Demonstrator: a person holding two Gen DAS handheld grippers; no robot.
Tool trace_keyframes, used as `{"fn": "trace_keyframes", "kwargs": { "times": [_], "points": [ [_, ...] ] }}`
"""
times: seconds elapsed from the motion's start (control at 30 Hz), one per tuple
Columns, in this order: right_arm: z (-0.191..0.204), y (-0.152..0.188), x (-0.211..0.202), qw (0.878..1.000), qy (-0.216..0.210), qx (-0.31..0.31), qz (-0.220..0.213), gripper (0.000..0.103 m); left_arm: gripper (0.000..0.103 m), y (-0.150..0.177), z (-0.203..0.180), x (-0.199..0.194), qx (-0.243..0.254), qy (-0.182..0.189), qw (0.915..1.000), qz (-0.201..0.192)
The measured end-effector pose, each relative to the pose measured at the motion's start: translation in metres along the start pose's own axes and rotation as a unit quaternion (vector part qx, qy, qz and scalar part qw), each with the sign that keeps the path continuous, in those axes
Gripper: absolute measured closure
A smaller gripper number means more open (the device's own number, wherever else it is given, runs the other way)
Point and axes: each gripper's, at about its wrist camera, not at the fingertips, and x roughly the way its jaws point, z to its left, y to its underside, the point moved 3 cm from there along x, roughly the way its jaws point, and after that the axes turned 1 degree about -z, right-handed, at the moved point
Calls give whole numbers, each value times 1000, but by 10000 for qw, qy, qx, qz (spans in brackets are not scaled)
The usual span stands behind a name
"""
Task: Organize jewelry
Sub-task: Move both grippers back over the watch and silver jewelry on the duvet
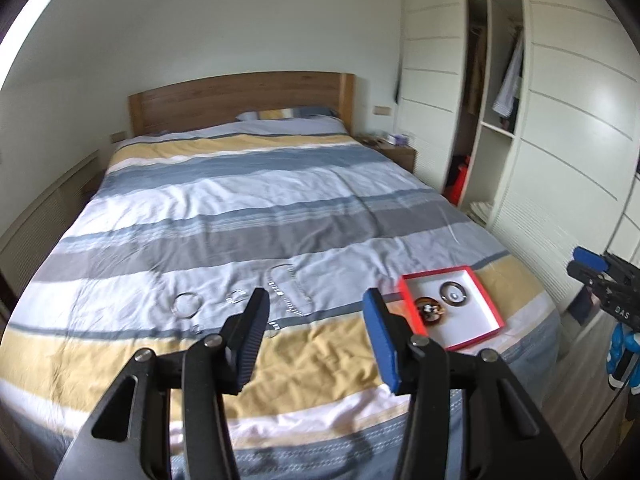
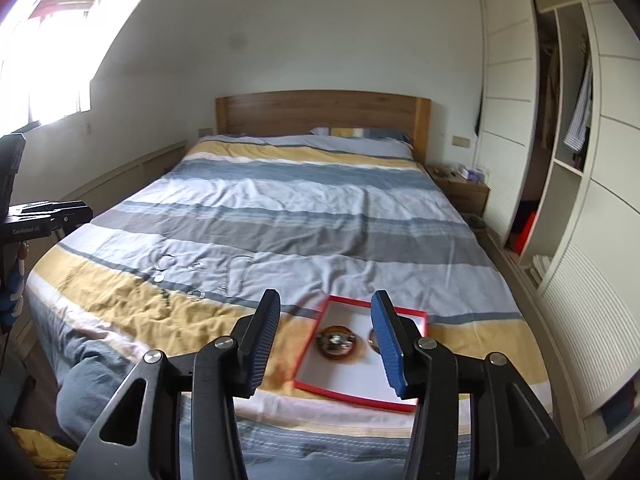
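A red-rimmed white tray (image 1: 486, 322) lies on the bed's near right part and holds a brown bangle (image 1: 430, 309) and a grey ring-shaped bracelet (image 1: 453, 292). It also shows in the right wrist view (image 2: 352, 384) with the brown bangle (image 2: 338, 344). Clear bracelets (image 1: 185, 305) and a silver chain necklace (image 1: 289, 290) lie loose on the duvet to the left; the same clear bracelets (image 2: 166, 262) also show in the right wrist view. My left gripper (image 1: 316, 340) is open and empty above the duvet. My right gripper (image 2: 326, 344) is open and empty above the tray.
The striped duvet (image 1: 260, 200) covers a wide bed with a wooden headboard (image 1: 240, 100). A white wardrobe (image 1: 560, 140) stands at the right, partly open. A bedside table (image 1: 390, 148) stands beside the headboard. The right gripper's body (image 1: 608, 284) shows at the right edge.
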Motion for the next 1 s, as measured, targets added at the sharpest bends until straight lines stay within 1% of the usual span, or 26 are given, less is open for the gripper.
{"fn": "trace_keyframes", "kwargs": {
  "times": [0.27, 0.37, 0.43, 0.47, 0.53, 0.63, 0.67, 0.73, 0.93, 1.0],
  "points": [
    [42, -17, -27, 9987, -199, -362, -309, 56, 56, 13, 51, -45, -344, -352, 9986, -217],
    [52, -23, -31, 9979, -270, -426, -411, 55, 56, 16, 65, -54, -438, -463, 9977, -238],
    [58, -27, -33, 9974, -326, -442, -469, 54, 54, 18, 74, -58, -510, -536, 9969, -248],
    [61, -29, -33, 9972, -348, -448, -491, 53, 52, 18, 76, -57, -537, -560, 9967, -248],
    [63, -30, -30, 9969, -386, -462, -506, 53, 51, 21, 85, -57, -611, -628, 9959, -230],
    [68, -29, -21, 9966, -466, -478, -472, 52, 51, 26, 96, -51, -697, -736, 9947, -146],
    [69, -28, -14, 9967, -497, -476, -428, 52, 51, 29, 101, -46, -735, -815, 9939, -82],
    [71, -25, -3, 9970, -530, -461, -324, 52, 51, 35, 109, -35, -817, -855, 9930, 13],
    [77, -13, 50, 9969, -683, -365, 110, 52, 51, 62, 130, 10, -1018, -924, 9899, 343],
    [83, -7, 68, 9959, -782, -381, 242, 52, 51, 72, 135, 31, -1074, -933, 9885, 512]
  ]
}}
